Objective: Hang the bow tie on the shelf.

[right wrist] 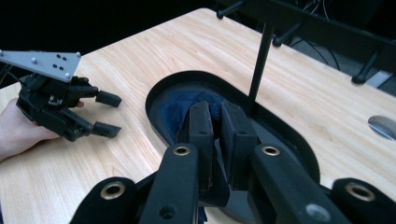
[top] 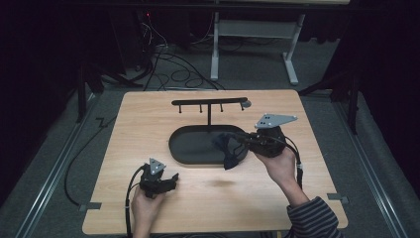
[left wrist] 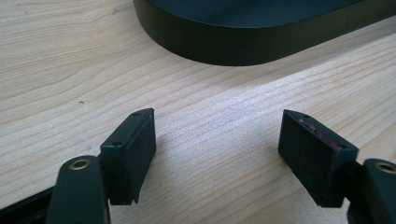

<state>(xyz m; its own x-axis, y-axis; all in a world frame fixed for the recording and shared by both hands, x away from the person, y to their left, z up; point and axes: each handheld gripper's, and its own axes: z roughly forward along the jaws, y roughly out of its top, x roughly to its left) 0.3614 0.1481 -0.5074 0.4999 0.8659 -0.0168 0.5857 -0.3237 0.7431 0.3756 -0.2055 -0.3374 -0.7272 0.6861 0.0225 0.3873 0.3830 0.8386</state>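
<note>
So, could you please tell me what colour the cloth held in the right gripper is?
Dark navy blue; the cloth shows best in the right gripper view, above the black tray.

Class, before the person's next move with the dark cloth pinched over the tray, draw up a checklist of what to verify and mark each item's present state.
1. Right gripper shut on the dark blue cloth: ok.
2. Cloth lifted fully free of the black oval tray: cannot tell; it hangs at the tray's right end.
3. Hook rack upright behind the tray, pegs bare: ok.
4. Left gripper open, nothing between its jaws: ok.
5. Left gripper apart from the tray: ok.
</note>
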